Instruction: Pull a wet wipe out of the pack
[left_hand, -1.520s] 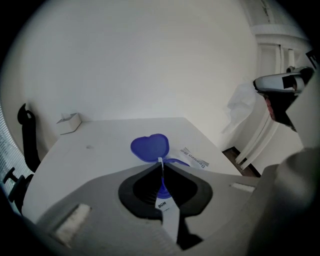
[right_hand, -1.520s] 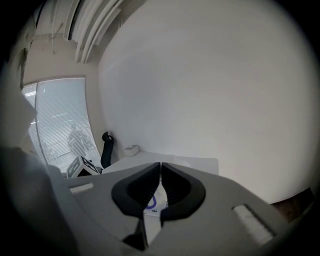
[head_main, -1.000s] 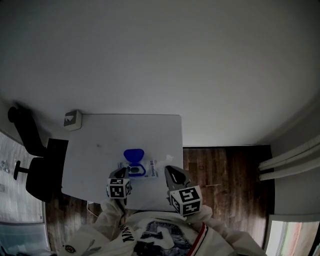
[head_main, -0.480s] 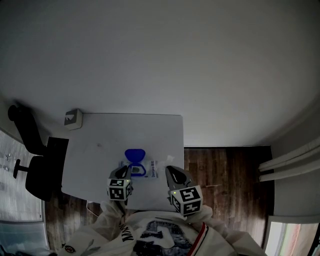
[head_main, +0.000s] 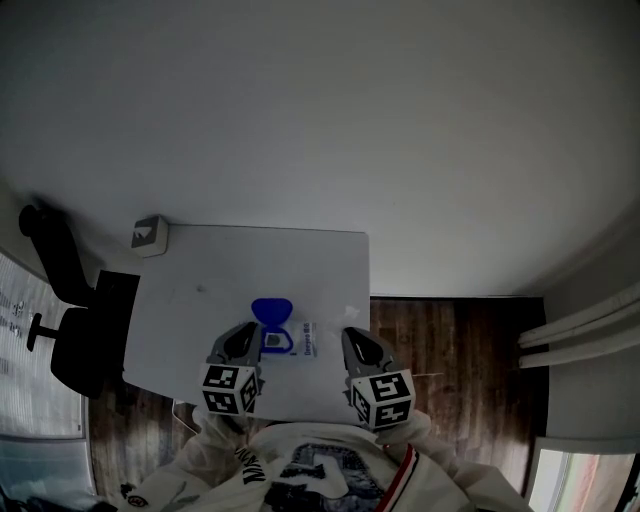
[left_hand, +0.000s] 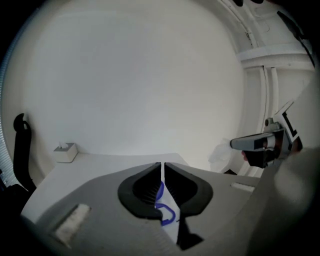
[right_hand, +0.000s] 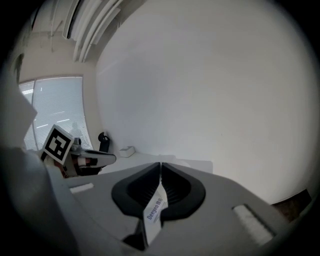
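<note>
The wet wipe pack (head_main: 292, 341) lies flat on the white table (head_main: 200, 270) with its blue lid (head_main: 271, 311) flipped open. My left gripper (head_main: 240, 338) hangs above the pack's left end. Its jaws have just been closing and stand nearly together (left_hand: 163, 170). Through the slit I see the pack (left_hand: 169, 222) and its blue ring; I cannot tell whether a wipe is pinched. My right gripper (head_main: 352, 340) sits a little right of the pack, shut (right_hand: 160, 170). The pack's printed label (right_hand: 154, 209) shows below its jaws.
A small white box (head_main: 148, 235) stands at the table's far left corner. A black office chair (head_main: 70, 300) is left of the table, and wooden floor (head_main: 450, 340) lies to its right. A small crumpled white piece (left_hand: 220, 152) lies near the table's right edge.
My left gripper has risen toward the camera and looks larger. The right gripper and the pack have stayed where they were.
</note>
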